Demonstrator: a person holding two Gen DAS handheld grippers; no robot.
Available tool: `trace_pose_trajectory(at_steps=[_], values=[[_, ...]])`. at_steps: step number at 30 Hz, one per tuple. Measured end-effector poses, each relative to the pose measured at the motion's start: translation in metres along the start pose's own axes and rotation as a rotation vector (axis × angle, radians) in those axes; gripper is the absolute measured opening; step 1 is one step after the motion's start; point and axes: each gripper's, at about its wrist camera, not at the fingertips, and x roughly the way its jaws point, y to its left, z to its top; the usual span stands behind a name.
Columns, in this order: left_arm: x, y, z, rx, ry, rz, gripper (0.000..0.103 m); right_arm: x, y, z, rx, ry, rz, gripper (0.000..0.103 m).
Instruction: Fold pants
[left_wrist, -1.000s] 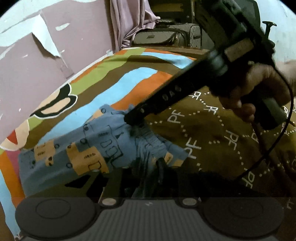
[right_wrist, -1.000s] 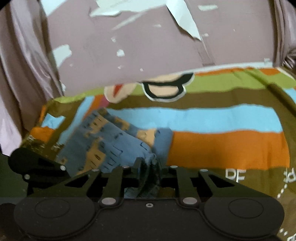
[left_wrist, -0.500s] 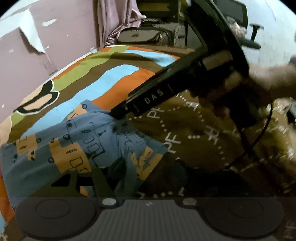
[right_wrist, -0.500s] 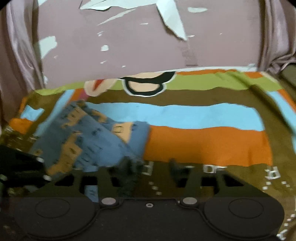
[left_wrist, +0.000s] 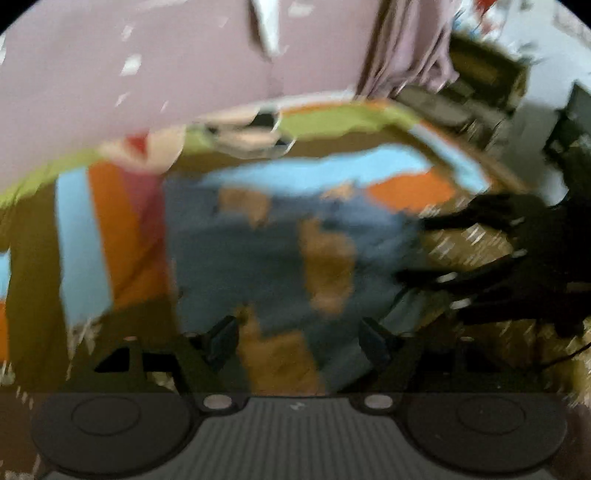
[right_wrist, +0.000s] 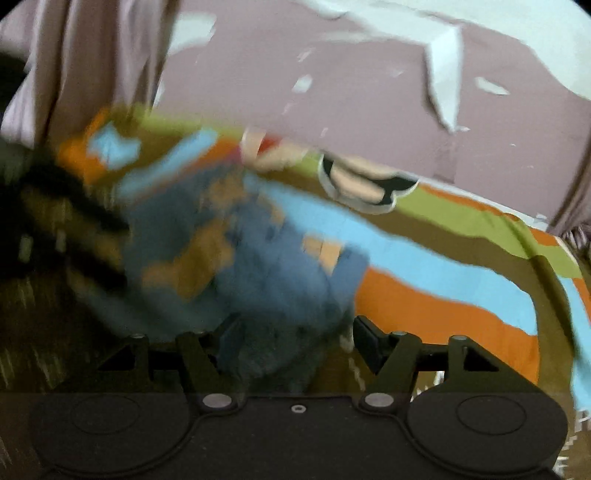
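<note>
Lying folded on my striped bedspread (right_wrist: 443, 310) below the peeling wall (right_wrist: 369, 92), the pants (left_wrist: 258, 258) sit between both spread, just-opened jaws: left gripper (left_wrist: 299, 339) and right gripper (right_wrist: 295, 338) grip nothing, though blur hides detail.

— How many pairs of pants (left_wrist: 266, 258) do we count on the bed?

— We count one, blue with tan patches, lying on one striped bedspread (left_wrist: 77, 236).

— And grippers?

— We see two. From the left wrist view, the left gripper (left_wrist: 297, 339) shows two fingers (left_wrist: 221, 338), and the right gripper (left_wrist: 417, 251) reaches in at the right edge, also with two dark fingers.

— Do we count the same from the other side?

— Yes: the right wrist view gives us one pair of pants (right_wrist: 251, 266), two fingers on the right gripper (right_wrist: 297, 338), and one blurred dark left gripper (right_wrist: 110, 247).

— Anything else?

— We count one cartoon face (right_wrist: 365, 184) printed on the bedspread (right_wrist: 443, 302), and one curtain (left_wrist: 410, 44) in the left wrist view.
</note>
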Motion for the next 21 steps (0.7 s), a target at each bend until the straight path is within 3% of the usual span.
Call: trace_pose_trajectory(at_steps=[2,4,8,11,14,17,21], values=[[-0.002,0.003,-0.008,0.054,0.003,0.017,0.077,-0.004,0.001,-0.001,-0.061,0.017,0.011,0.075],[-0.005,-0.007,-0.013,0.148,0.022,0.035,0.085,-0.009,0.000,0.008,-0.134,0.053,0.006,0.082],[-0.013,-0.018,-0.015,0.246,0.063,0.051,0.087,-0.027,-0.007,0.028,-0.264,0.211,0.055,0.083],[-0.026,-0.011,-0.004,0.161,0.062,0.010,0.088,-0.058,-0.016,0.045,-0.307,0.287,0.067,0.083],[-0.034,0.003,0.010,0.051,0.015,0.023,0.093,-0.085,-0.023,0.055,-0.308,0.274,0.083,0.089],[-0.035,0.017,0.029,-0.034,-0.032,0.118,0.099,-0.081,-0.016,0.059,-0.333,0.207,0.084,0.093],[-0.016,0.036,0.051,-0.128,-0.041,0.260,0.101,-0.034,-0.004,0.070,-0.334,0.084,0.097,0.093]])
